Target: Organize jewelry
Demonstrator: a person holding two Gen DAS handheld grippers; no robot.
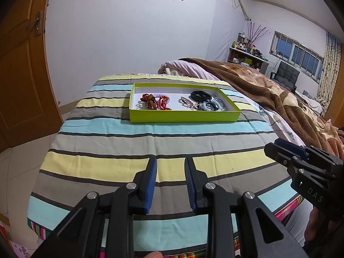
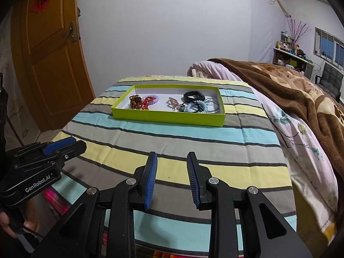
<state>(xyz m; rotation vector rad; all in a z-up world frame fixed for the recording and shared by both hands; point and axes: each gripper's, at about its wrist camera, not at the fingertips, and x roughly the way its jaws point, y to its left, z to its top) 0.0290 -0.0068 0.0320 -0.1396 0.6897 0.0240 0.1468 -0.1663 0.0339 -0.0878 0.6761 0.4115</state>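
One shallow lime-green tray (image 1: 182, 116), a rectangular cardboard lid shape with a white floor, lies on a striped cloth (image 1: 150, 142) spread over the bed. All the jewelry is inside it, in two clusters.

At the tray's left end sits a tangle of amber and red beads (image 1: 150, 101), touching a lilac coil band (image 1: 162, 96) and a red curled piece (image 1: 163, 105). Near the tray's middle lies one pale pink hair clip (image 1: 186, 102). At the right end a black wristband (image 1: 201, 95) rests beside a light blue coil band (image 1: 215, 105) and several thin dark loops; their count is unclear.

The cloth is smooth cotton in yellow, grey and turquoise bands with dark lines. To the tray's right, a fuzzy brown blanket (image 1: 268, 90) lies over a floral sheet.

Both grippers hover over the cloth, well short of the tray. The left gripper (image 1: 171, 182) has its ribbed blue fingers (image 1: 151, 185) apart with nothing between them. The right gripper (image 2: 172, 178) likewise stands parted and empty.
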